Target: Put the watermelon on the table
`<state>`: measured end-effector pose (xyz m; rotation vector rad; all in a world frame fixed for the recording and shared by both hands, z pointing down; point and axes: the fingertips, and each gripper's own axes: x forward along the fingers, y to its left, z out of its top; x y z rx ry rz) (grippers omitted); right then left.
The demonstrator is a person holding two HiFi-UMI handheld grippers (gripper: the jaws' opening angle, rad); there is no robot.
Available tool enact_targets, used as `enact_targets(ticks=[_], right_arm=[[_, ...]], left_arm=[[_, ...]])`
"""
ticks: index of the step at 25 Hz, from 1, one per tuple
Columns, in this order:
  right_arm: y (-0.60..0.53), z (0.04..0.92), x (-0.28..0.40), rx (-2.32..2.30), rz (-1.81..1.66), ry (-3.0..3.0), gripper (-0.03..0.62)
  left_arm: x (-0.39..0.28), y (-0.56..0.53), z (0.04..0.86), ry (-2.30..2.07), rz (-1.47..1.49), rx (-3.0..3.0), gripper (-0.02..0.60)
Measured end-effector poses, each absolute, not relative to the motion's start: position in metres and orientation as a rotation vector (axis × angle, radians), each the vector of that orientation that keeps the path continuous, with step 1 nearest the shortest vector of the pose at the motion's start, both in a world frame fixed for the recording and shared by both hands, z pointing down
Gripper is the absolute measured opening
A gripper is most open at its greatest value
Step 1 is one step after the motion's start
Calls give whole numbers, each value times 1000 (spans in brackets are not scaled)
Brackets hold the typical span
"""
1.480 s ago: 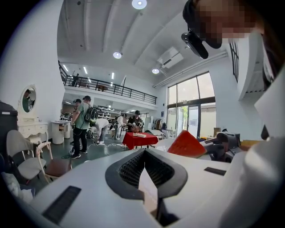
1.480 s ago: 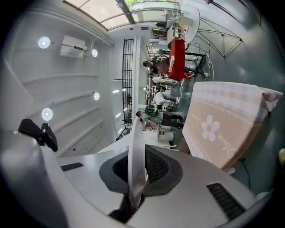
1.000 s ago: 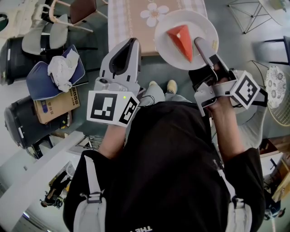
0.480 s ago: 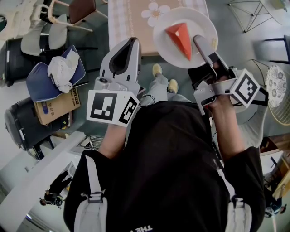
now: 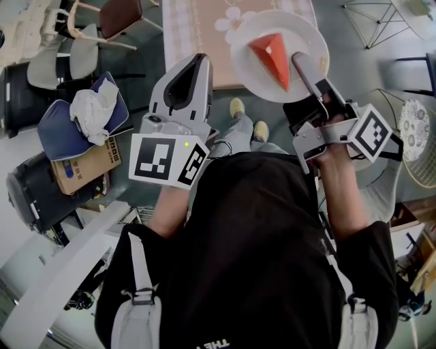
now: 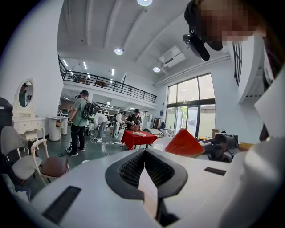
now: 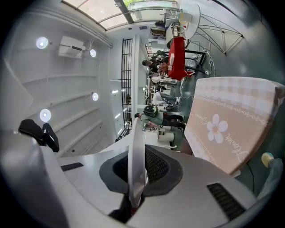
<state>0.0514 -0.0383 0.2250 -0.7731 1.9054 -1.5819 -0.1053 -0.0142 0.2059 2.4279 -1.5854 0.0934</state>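
A red wedge of watermelon (image 5: 272, 60) lies on a white plate (image 5: 246, 73). The plate hangs in the air over the near edge of a table with a beige flowered cloth (image 5: 197, 37). My right gripper (image 5: 300, 65) is shut on the plate's right rim. In the right gripper view the plate (image 7: 136, 151) shows edge-on between the jaws of my right gripper (image 7: 137, 180), with the table (image 7: 227, 129) to the right. My left gripper (image 5: 193, 65) is held up left of the plate, shut and holding nothing. From the left gripper view the watermelon (image 6: 189, 143) shows beyond my left gripper (image 6: 144, 156).
The person's shoes (image 5: 248, 121) stand on the grey floor just short of the table. To the left are chairs (image 5: 112, 17), a blue cushion with white cloth (image 5: 76, 116), a cardboard box (image 5: 85, 163) and a black case (image 5: 34, 198). A wire frame (image 5: 371, 17) stands at the top right.
The plate with the watermelon has shifted slightly toward the table, and the person's feet have stepped forward. Both grippers keep their state.
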Motion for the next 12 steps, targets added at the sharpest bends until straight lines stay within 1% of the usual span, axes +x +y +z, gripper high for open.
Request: enact_targets(ticks=[12], right_arm=[[-40,222,56,-788,-1536,1890,20]], left_arm=[[-97,-23,205,-1532,81,2484,12]])
